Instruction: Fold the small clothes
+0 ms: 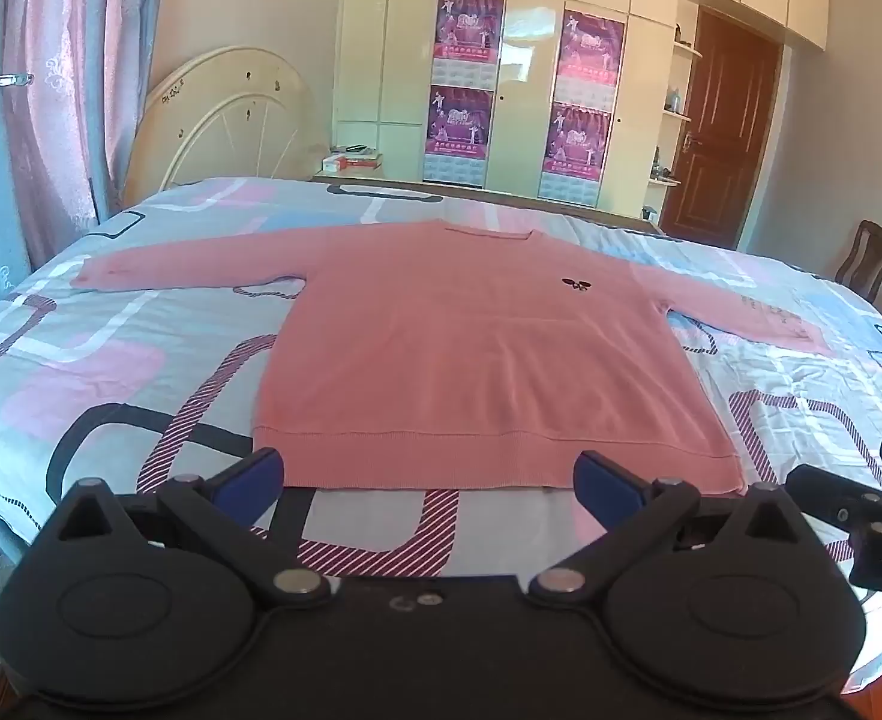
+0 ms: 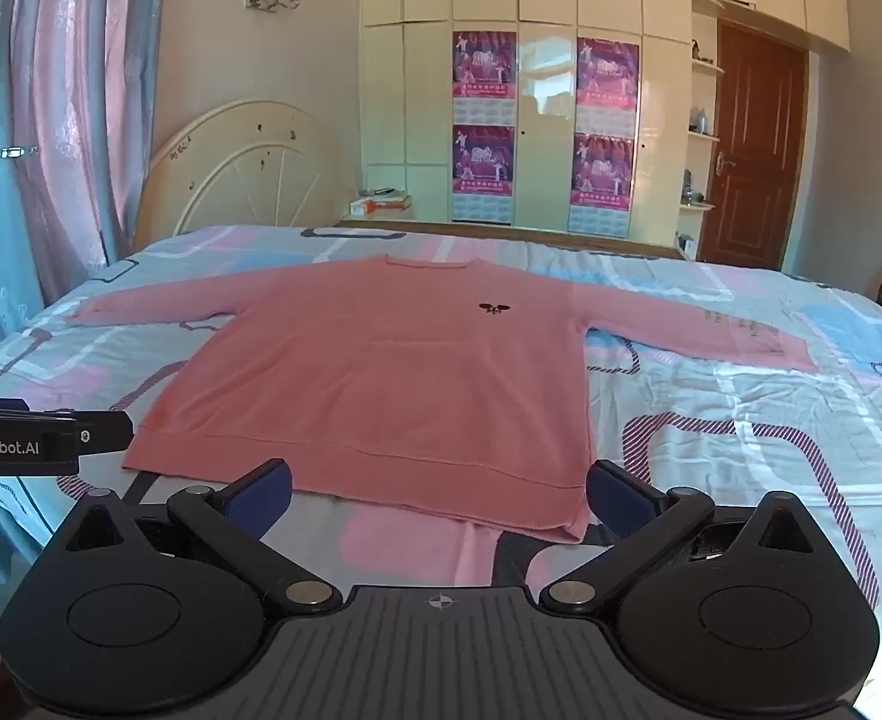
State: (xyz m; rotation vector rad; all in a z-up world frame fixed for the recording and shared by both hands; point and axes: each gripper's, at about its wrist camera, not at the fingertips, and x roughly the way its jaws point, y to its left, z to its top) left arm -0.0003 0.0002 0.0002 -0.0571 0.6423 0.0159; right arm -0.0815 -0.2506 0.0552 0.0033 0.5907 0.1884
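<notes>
Pink sweater [image 1: 471, 348] lies flat, collar pointing away (sleeves sideways)

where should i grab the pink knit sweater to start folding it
Take the pink knit sweater by its near ribbed hem, one corner per tool, coming in low from the near bed edge. It lies flat, face up, sleeves spread, and the hem is its closest free edge.

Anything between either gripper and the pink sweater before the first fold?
Nothing visible. The pink sweater lies flat and alone on the bedspread, hem nearest both tools. The left gripper and right gripper are both open just short of the hem, with only bare bedspread between.
</notes>
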